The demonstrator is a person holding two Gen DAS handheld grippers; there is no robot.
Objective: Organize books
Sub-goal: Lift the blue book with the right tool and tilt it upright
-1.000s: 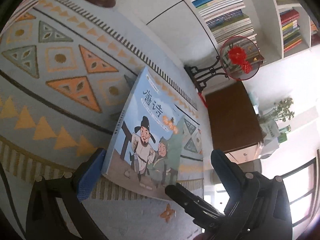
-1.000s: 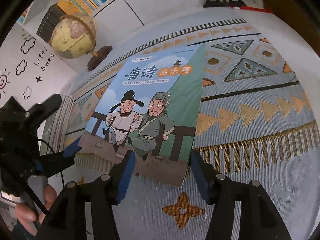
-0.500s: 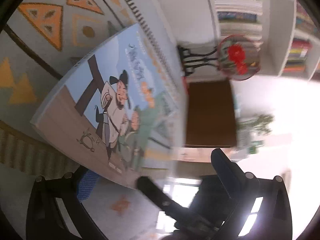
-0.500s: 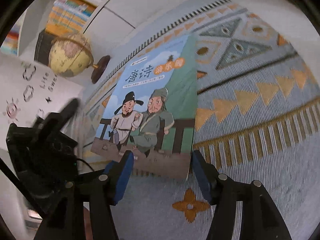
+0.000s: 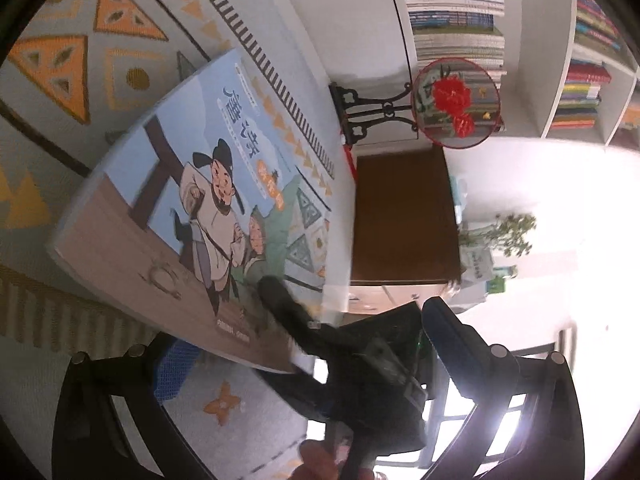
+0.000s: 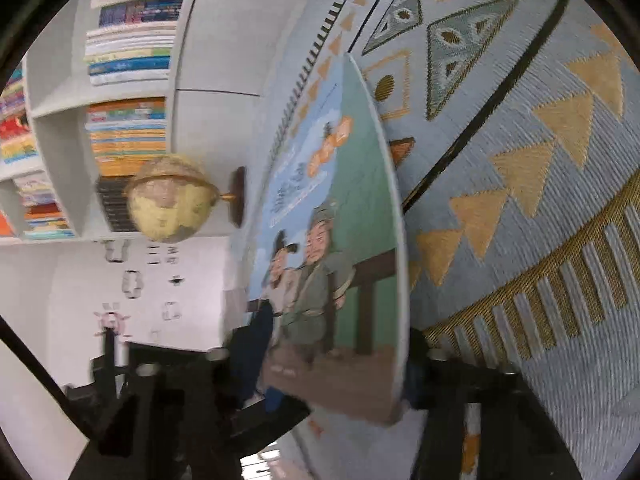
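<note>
A blue picture book (image 5: 200, 200) with two cartoon men on its cover lies on the patterned cloth (image 5: 80, 80), its near edge raised a little. My right gripper (image 6: 336, 356) is rolled on its side and its jaws are closing. The book's near edge (image 6: 340, 380) sits between them, one pad on the cover and one under it. In the left wrist view one of its dark fingers (image 5: 280, 300) rests on the cover. My left gripper (image 5: 316, 344) stands open, its blue left pad (image 5: 176, 372) just under the book's near edge.
White shelves packed with books (image 5: 452, 20) stand behind the table. A globe (image 6: 172, 200) sits at the cloth's far left corner. A round fan with red flowers on a black stand (image 5: 456, 100) is at the far right. Beyond the table edge are a brown cabinet (image 5: 404, 216) and a plant (image 5: 504, 236).
My right gripper rolled onto its side and its wide jaws came together over the book's near edge. The left gripper turned and slid under that edge, which lifted off the cloth.
</note>
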